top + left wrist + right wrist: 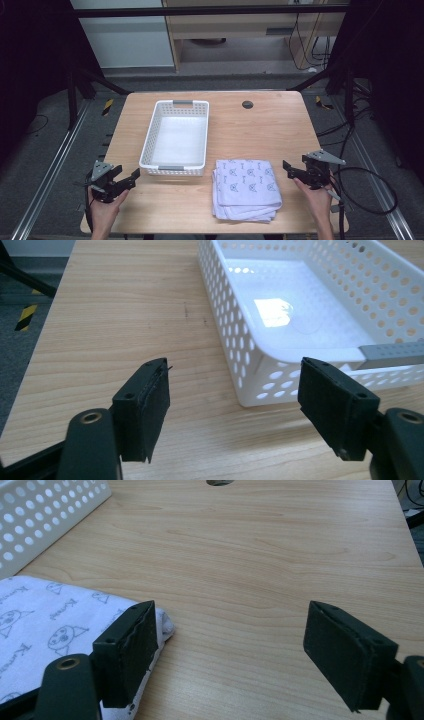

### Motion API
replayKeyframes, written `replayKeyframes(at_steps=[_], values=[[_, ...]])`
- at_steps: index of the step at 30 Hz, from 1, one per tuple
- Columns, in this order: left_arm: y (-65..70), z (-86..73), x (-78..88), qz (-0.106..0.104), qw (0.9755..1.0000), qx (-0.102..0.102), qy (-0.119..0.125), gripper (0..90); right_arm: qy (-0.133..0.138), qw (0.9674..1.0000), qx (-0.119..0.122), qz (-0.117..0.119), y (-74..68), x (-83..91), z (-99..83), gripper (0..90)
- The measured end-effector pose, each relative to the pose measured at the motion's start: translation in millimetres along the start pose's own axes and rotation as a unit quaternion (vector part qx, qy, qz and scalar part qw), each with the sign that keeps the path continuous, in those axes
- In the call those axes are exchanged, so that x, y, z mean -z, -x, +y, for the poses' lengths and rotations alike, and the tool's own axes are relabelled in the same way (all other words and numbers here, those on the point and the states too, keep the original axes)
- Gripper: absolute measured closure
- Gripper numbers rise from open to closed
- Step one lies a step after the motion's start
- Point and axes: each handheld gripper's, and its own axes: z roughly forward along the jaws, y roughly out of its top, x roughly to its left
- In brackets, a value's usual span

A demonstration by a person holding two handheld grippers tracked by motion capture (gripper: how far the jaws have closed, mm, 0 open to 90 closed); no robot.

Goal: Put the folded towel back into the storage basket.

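worktop: light wood grain, round dark grommet hole set near the far edge | floor: grey, metal rails laid along both sides | black cables coiled at the right | yellow-black hazard tape seen at the far corners | wooden cabinet placed behind

The folded towel is white, printed with small grey cartoon faces and script lettering. The perforated plastic basket is white with grey handle strips at both ends. The table is light wood grain with a dark round grommet. Both grippers are black.
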Motion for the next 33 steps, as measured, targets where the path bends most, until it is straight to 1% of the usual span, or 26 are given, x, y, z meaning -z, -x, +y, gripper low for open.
replayKeyframes(at_steps=[2,7,8,13,15,19,20,21,22,23,26,27,30,31,33], values=[[4.0,0.7,1.1,-0.005,1.0000,0.000,0.001,28.5,0.001,1.0000,0.001,-0.002,0.4,0.5,0.1,22.4],[10.2,1.9,2.8,-0.007,0.9999,-0.007,0.005,28.5,0.001,1.0000,0.001,0.000,-1.3,1.1,-0.1,22.4],[12.7,2.4,3.8,-0.007,0.9999,-0.009,0.007,28.5,-0.002,1.0000,0.007,0.000,-2.0,0.3,-0.6,22.3],[18.7,3.9,6.2,-0.010,0.9998,-0.014,0.012,28.5,-0.005,0.9998,0.017,-0.001,-4.2,-0.9,-1.5,21.9],[20.0,4.1,6.6,-0.011,0.9998,-0.015,0.012,28.5,-0.004,0.9998,0.018,-0.002,-4.6,-1.0,-1.6,21.7],[25.4,5.7,8.4,-0.013,0.9996,-0.019,0.015,28.6,0.000,0.9998,0.020,0.003,-7.0,-0.3,-0.7,20.8],[27.4,6.4,9.3,-0.015,0.9995,-0.021,0.017,28.5,0.001,0.9996,0.026,0.006,-7.8,-0.4,0.0,20.6],[28.6,6.8,10.0,-0.014,0.9995,-0.023,0.016,28.5,0.001,0.9996,0.026,0.006,-7.8,-0.4,0.0,20.6],[31.7,7.6,11.0,-0.015,0.9993,-0.027,0.022,28.5,0.003,0.9996,0.026,0.009,-9.4,-0.2,0.4,20.6],[31.7,7.6,11.0,-0.015,0.9993,-0.027,0.022,28.6,0.003,0.9996,0.026,0.009,-9.4,-0.2,0.4,20.6],[37.3,8.3,12.2,-0.019,0.9991,-0.030,0.024,28.6,0.004,0.9994,0.030,0.014,-11.8,-0.5,1.7,19.9],[39.5,8.2,12.2,-0.023,0.9991,-0.029,0.022,28.6,0.005,0.9994,0.032,0.015,-13.2,-0.3,2.6,19.7],[46.4,8.1,11.4,-0.029,0.9988,-0.036,0.019,28.6,0.010,0.9990,0.037,0.022,-17.5,1.1,5.3,18.9],[48.2,8.1,11.1,-0.031,0.9987,-0.037,0.018,28.6,0.012,0.9989,0.041,0.021,-17.9,1.0,5.8,18.7],[49.8,8.4,11.0,-0.033,0.9985,-0.040,0.018,28.5,0.013,0.9988,0.040,0.022,-19.3,1.9,6.8,18.6]])
